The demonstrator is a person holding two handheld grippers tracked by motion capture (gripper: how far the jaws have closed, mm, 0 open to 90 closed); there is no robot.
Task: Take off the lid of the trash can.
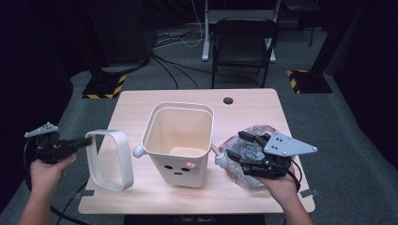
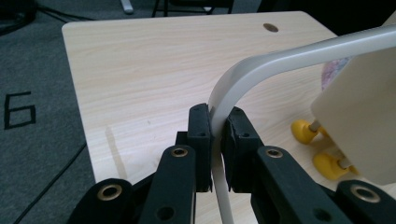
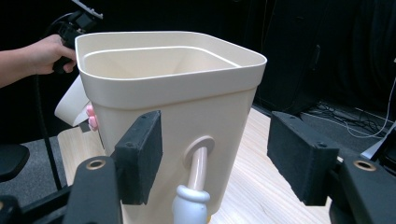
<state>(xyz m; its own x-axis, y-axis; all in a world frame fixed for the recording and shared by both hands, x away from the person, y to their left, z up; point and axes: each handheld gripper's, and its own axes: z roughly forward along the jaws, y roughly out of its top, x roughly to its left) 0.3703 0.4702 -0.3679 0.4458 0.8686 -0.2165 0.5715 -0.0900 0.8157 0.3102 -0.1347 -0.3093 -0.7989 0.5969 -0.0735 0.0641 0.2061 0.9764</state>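
Note:
A cream bin (image 1: 180, 140) with a small face on its front stands open at the table's middle. My left gripper (image 1: 88, 140) is shut on a white rounded ring (image 1: 112, 159), which stands on edge left of the bin. In the left gripper view the pads (image 2: 201, 135) pinch the ring's rim (image 2: 289, 53), with the bin's wall (image 2: 359, 121) and yellow feet (image 2: 303, 130) beyond. My right gripper (image 1: 237, 145) is open to the bin's right. In the right gripper view its jaws (image 3: 215, 158) flank the bin's side peg (image 3: 196, 172) without touching it.
A crumpled clear plastic bag (image 1: 240, 177) lies on the wooden table (image 1: 244, 108) under my right gripper. A cable hole (image 1: 228, 100) sits near the table's far edge. A black folding chair (image 1: 244, 44) stands beyond the table, with cables on the floor.

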